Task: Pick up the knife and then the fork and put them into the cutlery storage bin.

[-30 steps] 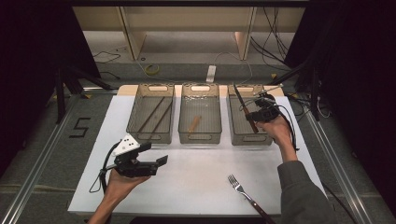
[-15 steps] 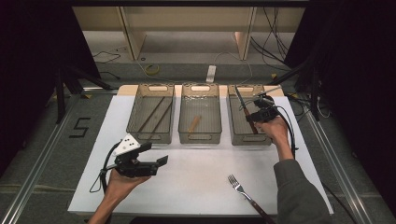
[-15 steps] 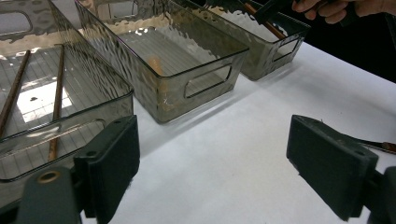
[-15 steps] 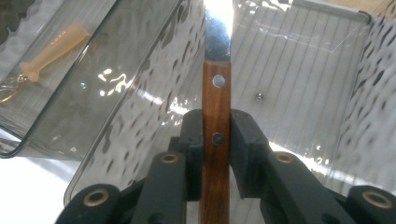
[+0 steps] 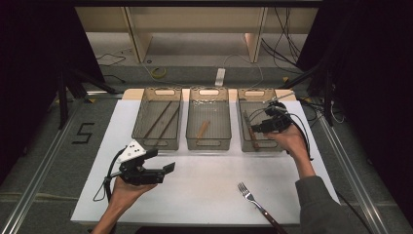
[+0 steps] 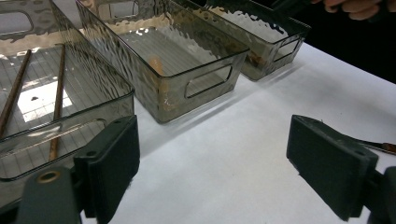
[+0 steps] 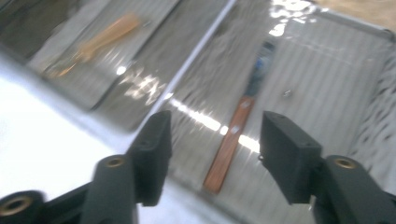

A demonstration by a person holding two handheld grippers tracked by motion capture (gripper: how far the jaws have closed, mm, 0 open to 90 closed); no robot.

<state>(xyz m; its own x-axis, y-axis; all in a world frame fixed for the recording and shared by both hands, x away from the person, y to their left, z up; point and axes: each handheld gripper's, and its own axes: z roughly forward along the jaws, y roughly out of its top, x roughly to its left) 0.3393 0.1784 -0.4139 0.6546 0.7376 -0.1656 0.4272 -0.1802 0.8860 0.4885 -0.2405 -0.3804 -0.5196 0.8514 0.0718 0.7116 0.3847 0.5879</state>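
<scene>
Three clear plastic bins stand side by side on a white table [image 5: 204,195]. The right gripper [image 5: 267,126] hovers over the right bin [image 5: 259,119], jaws just opened, above a wooden-handled knife [image 5: 251,131] lying inside. The left gripper [image 5: 163,165] rests near the table's front, jaws apart. A fork [image 5: 258,204] lies at front right.

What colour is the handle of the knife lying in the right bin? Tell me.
Reddish-brown wood; the knife handle shows best in the right gripper view.
</scene>
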